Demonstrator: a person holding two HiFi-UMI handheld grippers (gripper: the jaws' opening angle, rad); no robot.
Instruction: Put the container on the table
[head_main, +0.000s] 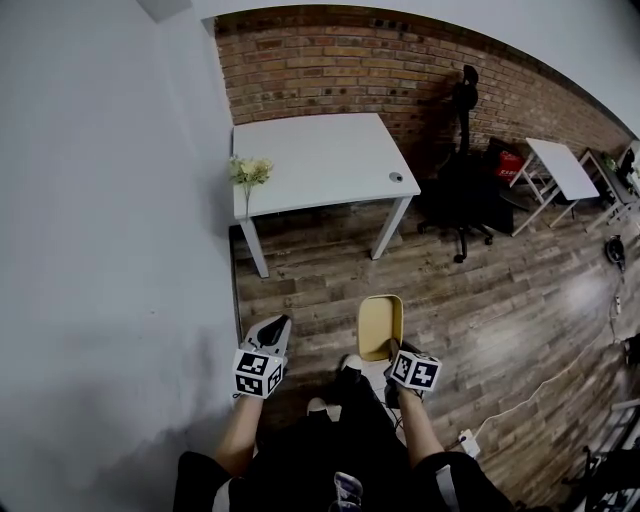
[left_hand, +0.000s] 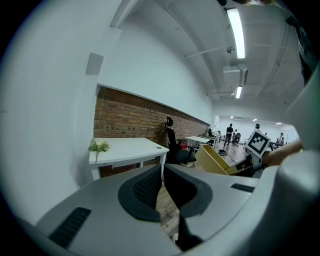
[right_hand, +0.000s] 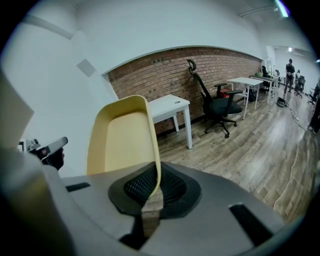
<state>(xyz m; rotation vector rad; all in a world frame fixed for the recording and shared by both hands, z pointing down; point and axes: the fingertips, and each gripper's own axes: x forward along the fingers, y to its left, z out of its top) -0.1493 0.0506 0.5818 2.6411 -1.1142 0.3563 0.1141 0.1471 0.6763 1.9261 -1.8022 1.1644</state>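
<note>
- Brick wall (head_main: 330, 60) and plank floor (head_main: 330, 270) fill the head view; a white worktop (head_main: 320, 160) with flowers (head_main: 250, 172) at its corner stands against that wall.
- Same view: the yellow container (head_main: 380, 322) hangs over the floor in my right tool (head_main: 393, 352), well apart from the worktop; my left tool (head_main: 280, 325) is beside it.
- Left gripper view: I read the jaws as together, with nothing between them.
- Right gripper view: the jaws are clamped on the container's thin side wall, and it rises on edge above them. An office chair (right_hand: 217, 107) stands to the right of the worktop.
</note>
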